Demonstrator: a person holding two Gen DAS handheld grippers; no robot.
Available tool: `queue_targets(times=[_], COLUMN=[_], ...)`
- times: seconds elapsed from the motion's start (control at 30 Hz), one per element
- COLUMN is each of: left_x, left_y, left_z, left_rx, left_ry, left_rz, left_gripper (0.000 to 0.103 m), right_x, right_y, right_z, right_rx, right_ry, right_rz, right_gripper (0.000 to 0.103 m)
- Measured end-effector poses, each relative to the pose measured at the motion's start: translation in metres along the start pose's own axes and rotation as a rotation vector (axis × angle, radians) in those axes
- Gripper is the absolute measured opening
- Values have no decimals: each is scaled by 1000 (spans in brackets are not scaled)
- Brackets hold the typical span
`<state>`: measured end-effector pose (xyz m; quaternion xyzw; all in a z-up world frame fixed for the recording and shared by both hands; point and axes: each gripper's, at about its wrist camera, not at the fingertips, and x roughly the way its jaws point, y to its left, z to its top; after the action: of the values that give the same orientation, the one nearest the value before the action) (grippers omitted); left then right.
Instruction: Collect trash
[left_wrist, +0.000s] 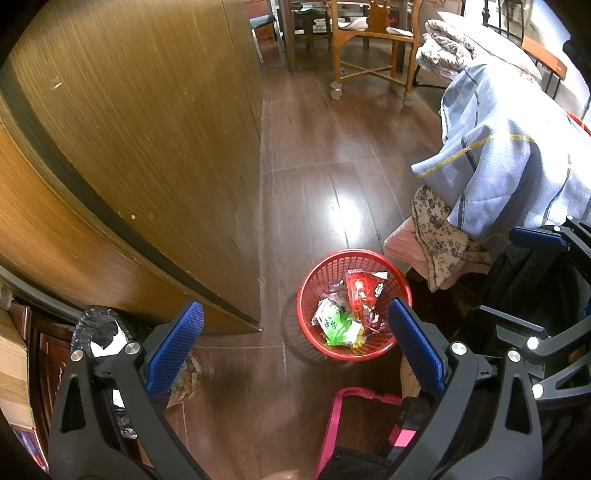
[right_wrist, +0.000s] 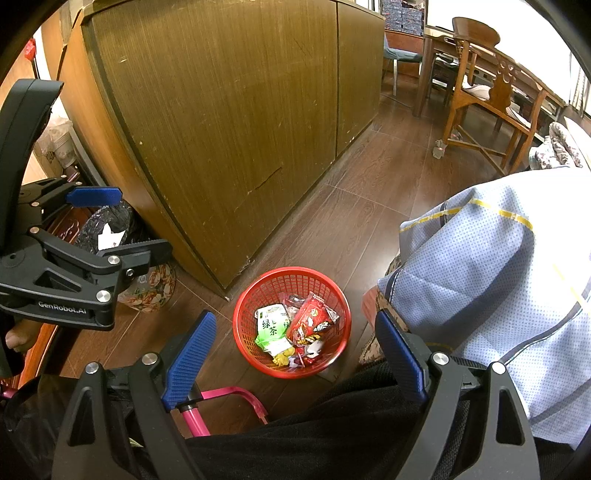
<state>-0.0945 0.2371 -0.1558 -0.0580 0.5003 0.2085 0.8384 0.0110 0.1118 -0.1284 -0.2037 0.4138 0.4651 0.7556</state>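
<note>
Both of your grippers hang above the wooden floor (left_wrist: 317, 155) with nothing between their blue pads. The left gripper (left_wrist: 295, 339) has its jaws spread wide, and so does the right gripper (right_wrist: 295, 343).

The red mesh basket (left_wrist: 314, 280) stands on the floor in the lower centre of both wrist views, just beside the corner of the brown wooden cabinet (left_wrist: 147, 147) that fills the upper left of each frame. Inside the basket lie the wrappers: a green tea packet (right_wrist: 271, 326) on the left side of the heap, a red snack wrapper (right_wrist: 310, 319) to its right and partly over it, and smaller scraps, yellow and white, at the near edge.

A light blue quilt (right_wrist: 498, 277) hangs down on the right of the frame, close to the basket's rim. A pink frame (right_wrist: 229, 398) shows at the bottom, under your right gripper. In the upper right stands a wooden chair (right_wrist: 487, 99). At the left edge of the right wrist view your left gripper appears from the side, well apart from the basket.
</note>
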Motion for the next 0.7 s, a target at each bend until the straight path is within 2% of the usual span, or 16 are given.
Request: queue_targets(times=[0.7], left_x=[-2], left_y=[-1], left_z=[-1], left_rx=[8], left_ry=[-16], left_rz=[-11], left_gripper=[96], right_x=[0], right_y=[0], right_z=[-1], right_rx=[6], right_ry=[0], right_rz=[2], right_gripper=[86])
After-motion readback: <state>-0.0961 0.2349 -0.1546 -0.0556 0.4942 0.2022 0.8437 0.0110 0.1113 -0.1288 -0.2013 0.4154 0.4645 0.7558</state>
